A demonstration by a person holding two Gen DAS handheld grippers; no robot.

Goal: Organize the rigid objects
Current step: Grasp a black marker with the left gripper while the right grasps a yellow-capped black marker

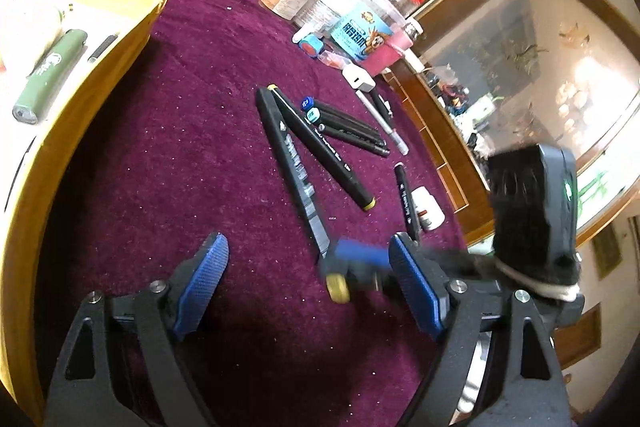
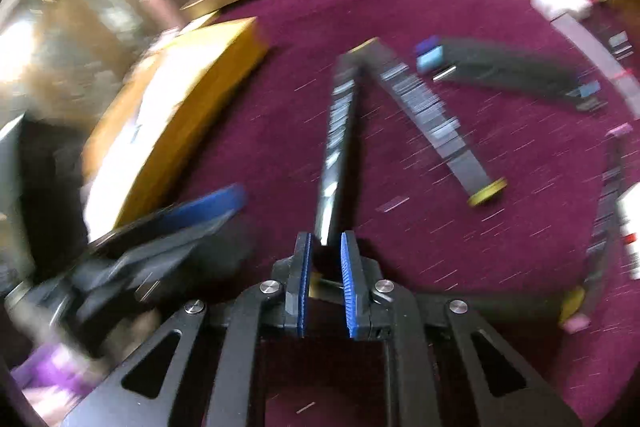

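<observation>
On the maroon cloth [image 1: 180,147], the left gripper [image 1: 308,275] waits with jaws spread and empty beside the yellow box [image 1: 132,23]; the right gripper [image 2: 325,263] has clamped the near end of a black marker [image 2: 340,131], light, stiff, probably slick, best pinched across its barrel.

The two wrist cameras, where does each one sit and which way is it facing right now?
Left wrist: on the left gripper, facing down at black markers on the maroon cloth; its own open fingers show, and the right gripper.
Right wrist: on the right gripper, blurred, facing down along the held marker; the left gripper shows at left.
Shared: both markers' V, yellow box.
</observation>
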